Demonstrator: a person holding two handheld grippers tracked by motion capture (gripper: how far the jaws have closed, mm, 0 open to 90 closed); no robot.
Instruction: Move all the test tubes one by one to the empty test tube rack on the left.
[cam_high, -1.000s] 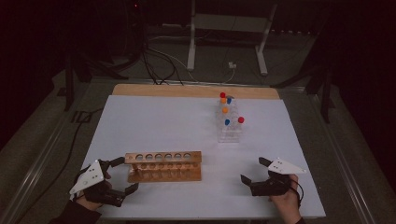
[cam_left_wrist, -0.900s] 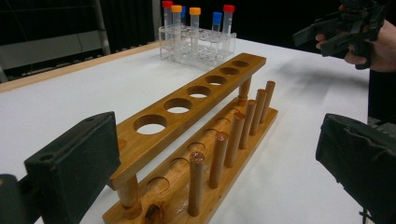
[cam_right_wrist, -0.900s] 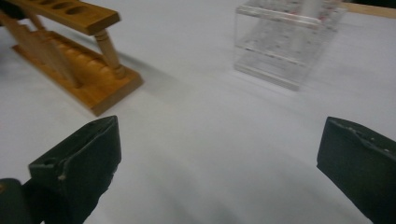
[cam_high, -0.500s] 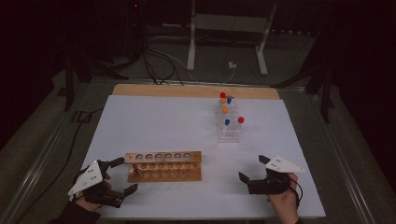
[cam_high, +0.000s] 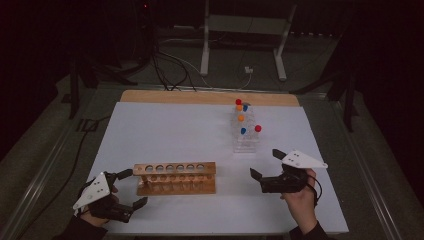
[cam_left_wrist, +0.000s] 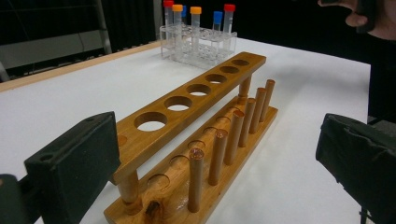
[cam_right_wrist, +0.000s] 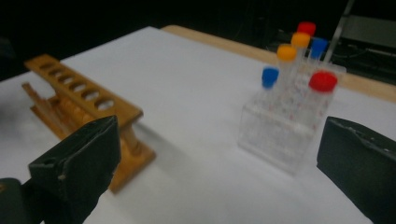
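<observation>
A wooden test-tube rack (cam_high: 175, 178) (cam_left_wrist: 196, 126) (cam_right_wrist: 88, 102) with empty holes lies near the front of the white table (cam_high: 175, 130). A clear plastic rack (cam_high: 245, 135) (cam_left_wrist: 198, 44) (cam_right_wrist: 280, 133) farther right holds several capped tubes, red, orange and blue. My left gripper (cam_high: 129, 187) (cam_left_wrist: 219, 158) stands open at the wooden rack's left end, holding nothing. To the right of that rack and in front of the clear one, my right gripper (cam_high: 266, 163) (cam_right_wrist: 215, 154) is open and empty.
A wooden strip (cam_high: 210, 97) edges the table's far side. Beyond it a white stand (cam_high: 245, 40) and cables (cam_high: 170, 65) lie on the dark floor. Bare table surface spreads between the two racks and behind the wooden one.
My right gripper has shifted left toward the table's middle. My left gripper has hardly moved.
</observation>
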